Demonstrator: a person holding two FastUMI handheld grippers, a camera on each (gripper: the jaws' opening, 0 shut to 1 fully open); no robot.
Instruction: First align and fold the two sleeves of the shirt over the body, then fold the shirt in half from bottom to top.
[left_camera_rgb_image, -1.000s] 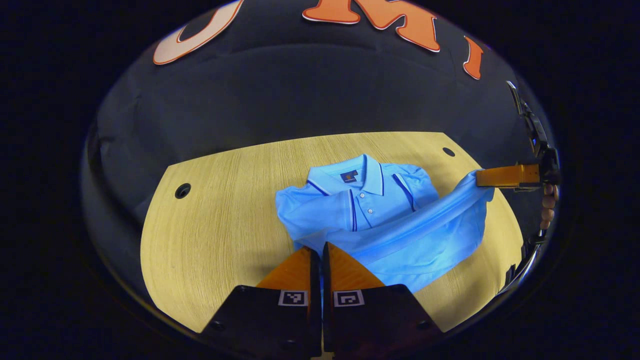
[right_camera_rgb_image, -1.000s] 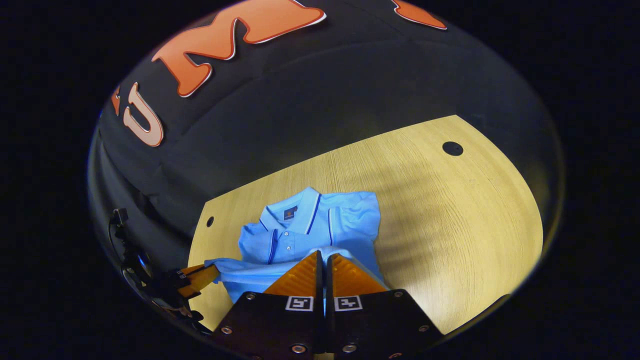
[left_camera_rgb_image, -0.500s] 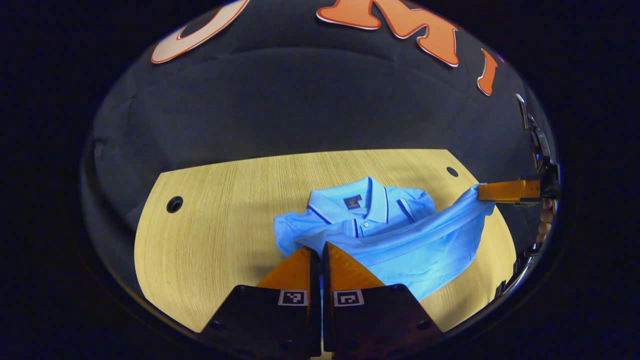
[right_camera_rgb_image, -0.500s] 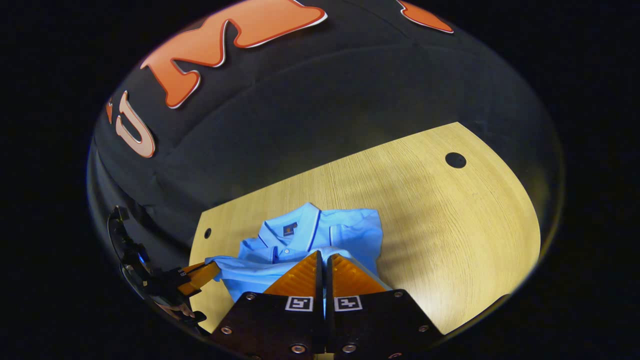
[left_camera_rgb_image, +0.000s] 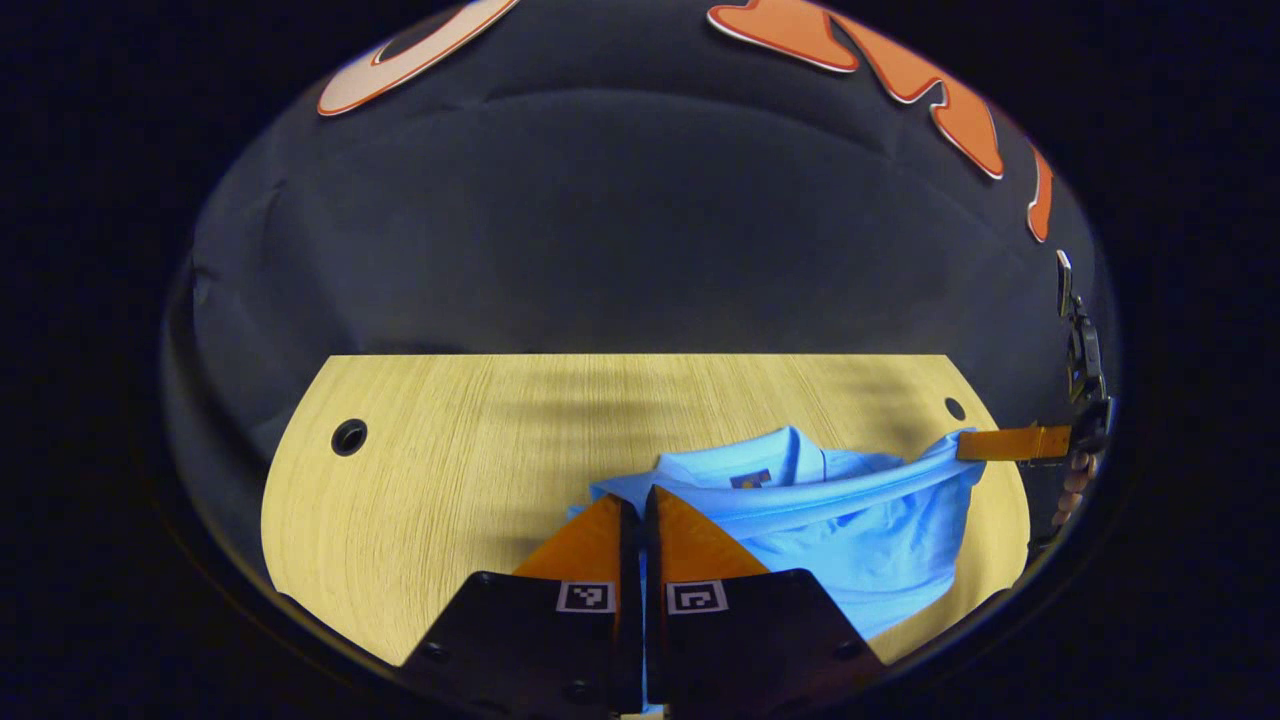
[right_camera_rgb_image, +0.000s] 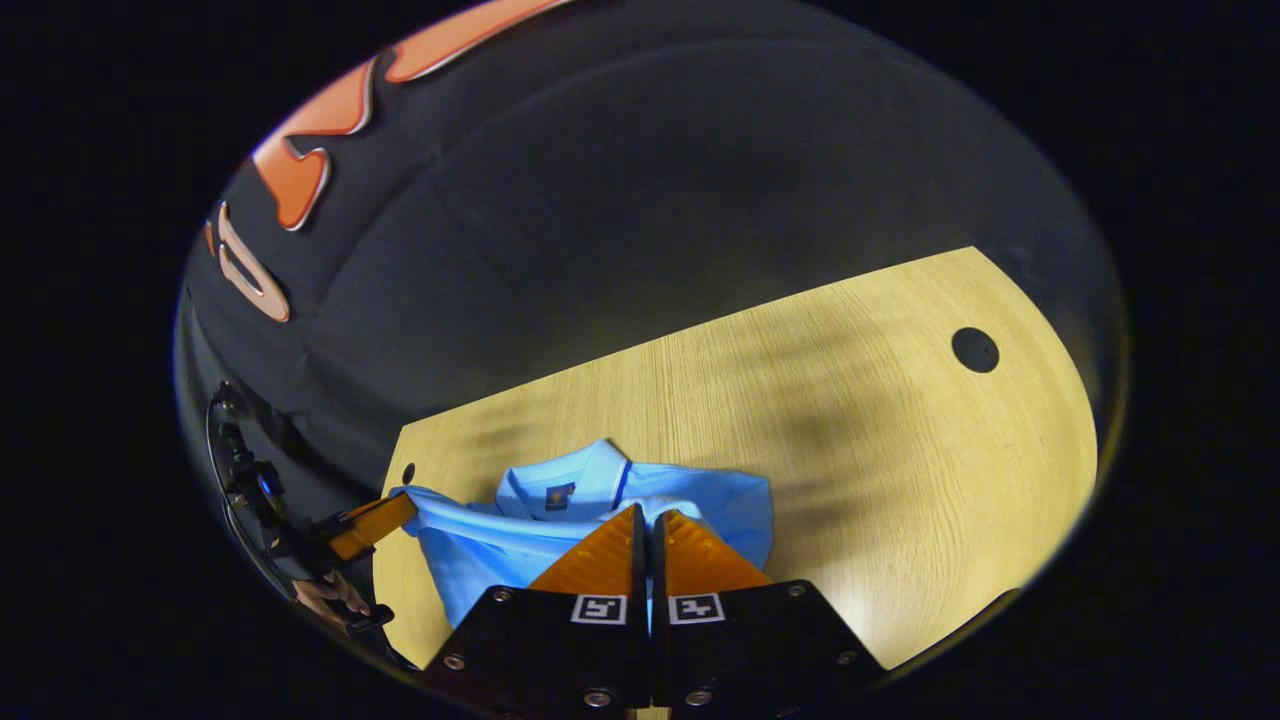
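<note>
Both grippers, left gripper and right gripper, clench the shirt hem, stretched crosswise; the collar probably lies just ahead.

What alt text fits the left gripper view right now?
A light blue polo shirt is lifted by its hem over a wooden table, pinched between the left tongs up close and the right tongs farther off.

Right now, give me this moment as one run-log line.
phase: bottom-to-top fold | left tool: shut on hem | right tool: shut on hem | shirt: hem lifted, near collar | table: wood
</note>
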